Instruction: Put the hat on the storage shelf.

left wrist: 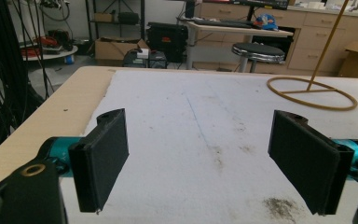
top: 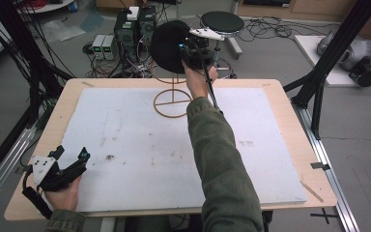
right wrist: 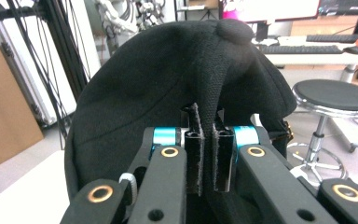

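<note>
A: While the left hand-held gripper [top: 72,162] rests at the bench's [top: 280,96] seven o'clock, jaws wide apart, where's the cap [right wrist: 168,84]?

B: Twelve o'clock, above the stand [top: 173,102], pinched by the right hand-held gripper [right wrist: 207,149].

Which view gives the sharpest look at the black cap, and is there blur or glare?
Right gripper view: black cap close and sharp, its weave visible, bright monitor glare behind. High view: cap small, dark, soft, without detail. Left gripper view: jaws slightly soft, table evenly lit.
</note>
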`<state>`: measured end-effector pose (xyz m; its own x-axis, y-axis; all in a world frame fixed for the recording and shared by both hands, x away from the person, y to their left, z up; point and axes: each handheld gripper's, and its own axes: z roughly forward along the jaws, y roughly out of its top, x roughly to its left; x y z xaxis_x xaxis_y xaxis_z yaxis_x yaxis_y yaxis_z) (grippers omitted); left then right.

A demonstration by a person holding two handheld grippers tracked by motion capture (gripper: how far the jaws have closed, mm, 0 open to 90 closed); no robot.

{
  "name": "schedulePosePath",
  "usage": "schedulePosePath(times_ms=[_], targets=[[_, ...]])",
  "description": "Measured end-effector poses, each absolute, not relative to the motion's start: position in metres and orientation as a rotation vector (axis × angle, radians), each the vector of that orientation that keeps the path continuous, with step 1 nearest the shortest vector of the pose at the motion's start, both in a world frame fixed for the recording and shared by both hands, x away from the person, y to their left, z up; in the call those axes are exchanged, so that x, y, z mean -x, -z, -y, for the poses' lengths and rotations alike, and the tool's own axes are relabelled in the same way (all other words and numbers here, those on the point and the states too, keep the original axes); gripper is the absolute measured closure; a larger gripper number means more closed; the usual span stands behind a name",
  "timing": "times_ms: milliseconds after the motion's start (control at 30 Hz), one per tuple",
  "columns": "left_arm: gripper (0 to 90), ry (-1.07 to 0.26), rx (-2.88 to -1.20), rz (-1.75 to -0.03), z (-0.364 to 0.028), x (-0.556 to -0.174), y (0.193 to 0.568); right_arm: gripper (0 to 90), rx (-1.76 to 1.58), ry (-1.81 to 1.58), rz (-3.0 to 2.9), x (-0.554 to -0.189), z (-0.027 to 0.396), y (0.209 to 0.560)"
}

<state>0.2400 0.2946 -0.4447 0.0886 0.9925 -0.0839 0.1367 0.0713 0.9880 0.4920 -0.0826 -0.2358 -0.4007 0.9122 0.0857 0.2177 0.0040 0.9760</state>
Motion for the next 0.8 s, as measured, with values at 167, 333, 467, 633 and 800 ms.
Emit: schedulePosePath(times_ms=[167, 333, 467, 633, 800], targets=[[20.2, -1.013, -1.295, -1.275, -0.295, -0.241, 0.446, 86.8, -1.155, -1.401, -1.724, -0.494, 0.078, 0.240], [20.2, -1.015, -1.300, -1.271, -0.294, -0.242, 0.446, 86.2, -1.138, -1.384, -1.757, -0.495, 0.073, 0.243], [20.2, -1.009, -1.302, -1.275, -0.294, -0.242, 0.447, 86.1, -1.132, -1.385, -1.787, -0.496, 0.071, 0.245], [20.2, -1.011, -1.302, -1.273, -0.294, -0.243, 0.447, 84.5, -1.133, -1.373, -1.806, -0.496, 0.070, 0.246], [20.2, -1.015, -1.299, -1.270, -0.294, -0.243, 0.446, 79.9, -1.129, -1.346, -1.825, -0.496, 0.065, 0.248]])
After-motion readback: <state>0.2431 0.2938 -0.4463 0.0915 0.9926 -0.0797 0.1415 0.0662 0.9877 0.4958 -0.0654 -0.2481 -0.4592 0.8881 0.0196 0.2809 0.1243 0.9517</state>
